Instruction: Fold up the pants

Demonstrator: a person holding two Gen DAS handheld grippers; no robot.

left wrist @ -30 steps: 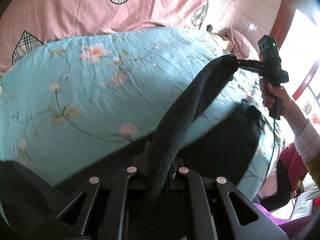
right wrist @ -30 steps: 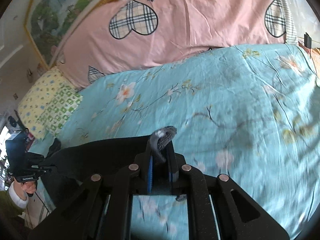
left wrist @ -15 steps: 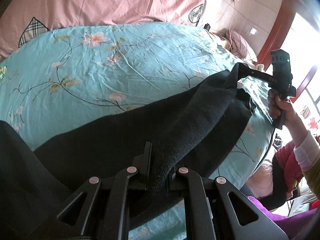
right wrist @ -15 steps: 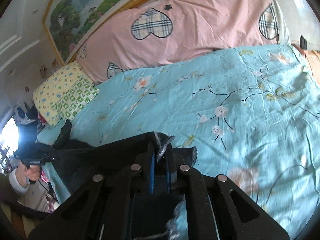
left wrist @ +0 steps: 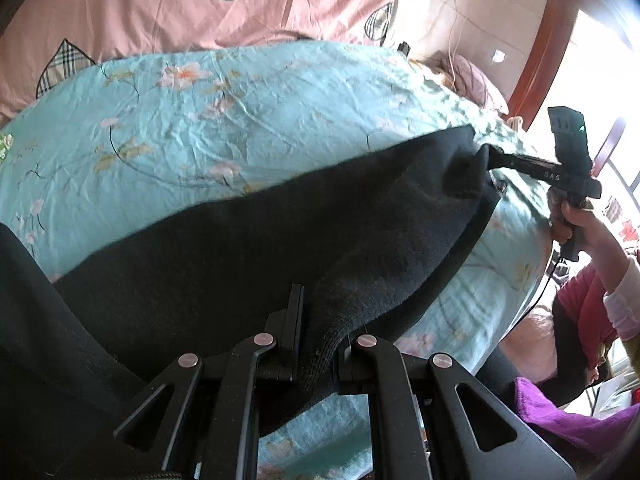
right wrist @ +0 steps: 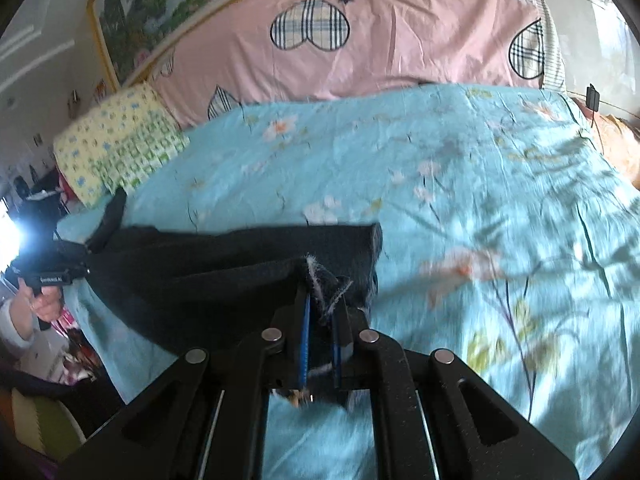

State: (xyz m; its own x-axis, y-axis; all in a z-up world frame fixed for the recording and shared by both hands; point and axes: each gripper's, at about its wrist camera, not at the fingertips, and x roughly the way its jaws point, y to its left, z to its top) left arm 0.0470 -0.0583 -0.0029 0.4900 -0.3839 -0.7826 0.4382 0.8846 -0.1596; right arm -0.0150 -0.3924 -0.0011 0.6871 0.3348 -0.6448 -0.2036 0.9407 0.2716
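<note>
Black pants (left wrist: 280,240) spread on floral bed sheet (left wrist: 240,120); left tongs (left wrist: 316,344) and right tongs (right wrist: 320,320) each clamped on pants' fabric.

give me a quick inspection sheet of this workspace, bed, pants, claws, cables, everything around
surface: bed with teal floral sheet, wrinkled
job's things: black pants stretched across the sheet between both claws
clutter: pink quilt along the far side; yellow pillow at one corner
grippers: left claw shut on one end of the pants; right claw shut on a frayed edge at the other end
cables: thin cable hanging on the wall
surroundings: framed landscape picture; bright window
</note>
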